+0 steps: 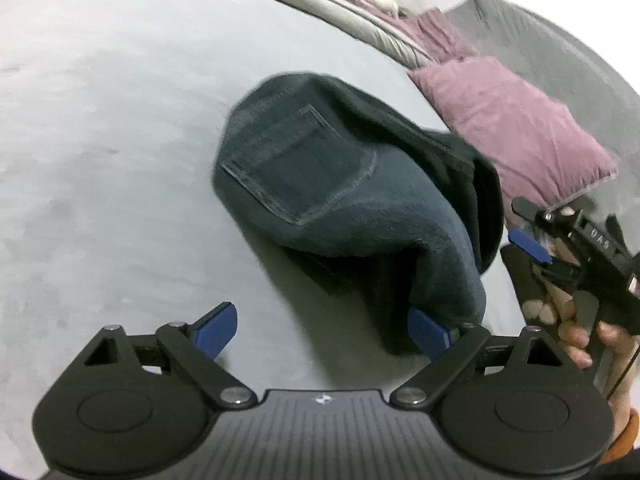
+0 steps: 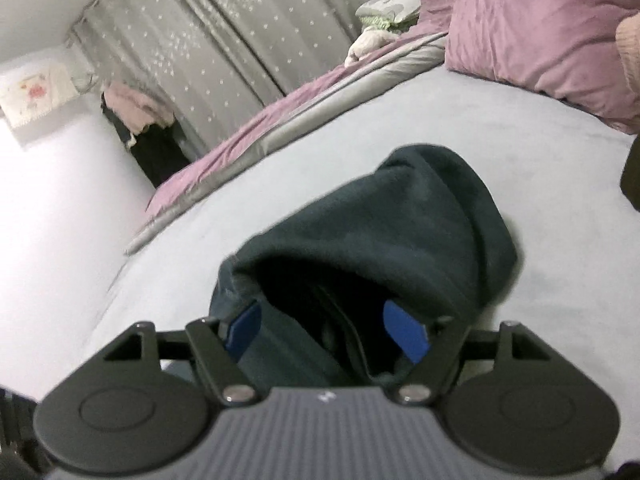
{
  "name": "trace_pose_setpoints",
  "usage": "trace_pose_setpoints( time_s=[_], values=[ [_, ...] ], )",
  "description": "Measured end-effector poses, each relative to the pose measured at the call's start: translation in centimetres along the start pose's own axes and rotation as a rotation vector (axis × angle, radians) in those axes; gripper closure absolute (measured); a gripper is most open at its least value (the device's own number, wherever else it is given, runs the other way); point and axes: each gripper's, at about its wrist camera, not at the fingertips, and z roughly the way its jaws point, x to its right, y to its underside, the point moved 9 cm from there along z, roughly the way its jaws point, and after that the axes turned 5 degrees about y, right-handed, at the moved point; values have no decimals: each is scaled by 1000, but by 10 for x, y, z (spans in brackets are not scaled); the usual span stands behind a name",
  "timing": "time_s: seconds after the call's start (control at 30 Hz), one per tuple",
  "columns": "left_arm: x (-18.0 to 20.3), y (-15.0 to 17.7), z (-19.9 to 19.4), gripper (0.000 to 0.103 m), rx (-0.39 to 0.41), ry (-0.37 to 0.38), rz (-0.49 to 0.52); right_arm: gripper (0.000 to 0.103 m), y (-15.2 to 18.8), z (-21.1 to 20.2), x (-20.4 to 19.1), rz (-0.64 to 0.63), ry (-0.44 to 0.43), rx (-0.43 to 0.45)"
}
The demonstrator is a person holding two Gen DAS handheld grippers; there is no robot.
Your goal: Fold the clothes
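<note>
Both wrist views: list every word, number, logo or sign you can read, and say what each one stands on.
"DAS", roughly, in pale letters on the black body of the right gripper, seen from the left wrist view; blurred, so uncertain.
Small white emblem, no letters, on the grey ribbed body of the left gripper.
The dark jeans and pink pillow show no readable text.

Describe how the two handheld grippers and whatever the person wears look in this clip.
Both grippers, left and right, share one build: a ribbed grey body with a small white logo, round black discs either side, black linkage arms with silver pivots, and blue finger pads. The right one shows white lettering. An orange cuff shows at the wrist.
</note>
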Motion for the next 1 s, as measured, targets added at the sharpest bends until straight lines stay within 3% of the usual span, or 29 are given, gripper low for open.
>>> trace_pose_setpoints(
  time_s=[0.2,0.43,0.5,0.57,0.6,0.67,0.73,0.83,1.0],
  values=[
    [-6,-10,-11,11,72,7,-47,29,-12,8,-11,-151,141,99],
    [-9,-23,-29,11,168,31,-90,29,-8,24,-9,-184,225,103],
    [-8,-27,-34,11,204,31,-89,32,-8,30,-4,-172,238,100],
    [-8,-30,-37,11,236,32,-90,44,-7,35,-1,-154,242,94],
    [-6,-30,-36,11,242,37,-90,48,-7,37,1,-141,237,91],
    [-2,-31,-32,11,241,53,-79,71,-6,38,5,-111,219,85],
    [3,-29,-26,11,230,60,-60,86,-6,38,6,-70,180,80],
    [10,-25,-14,11,195,56,-35,92,-8,35,5,5,103,72],
    [13,-16,6,11,121,36,-15,93,-9,28,-5,78,-43,48]
  ],
)
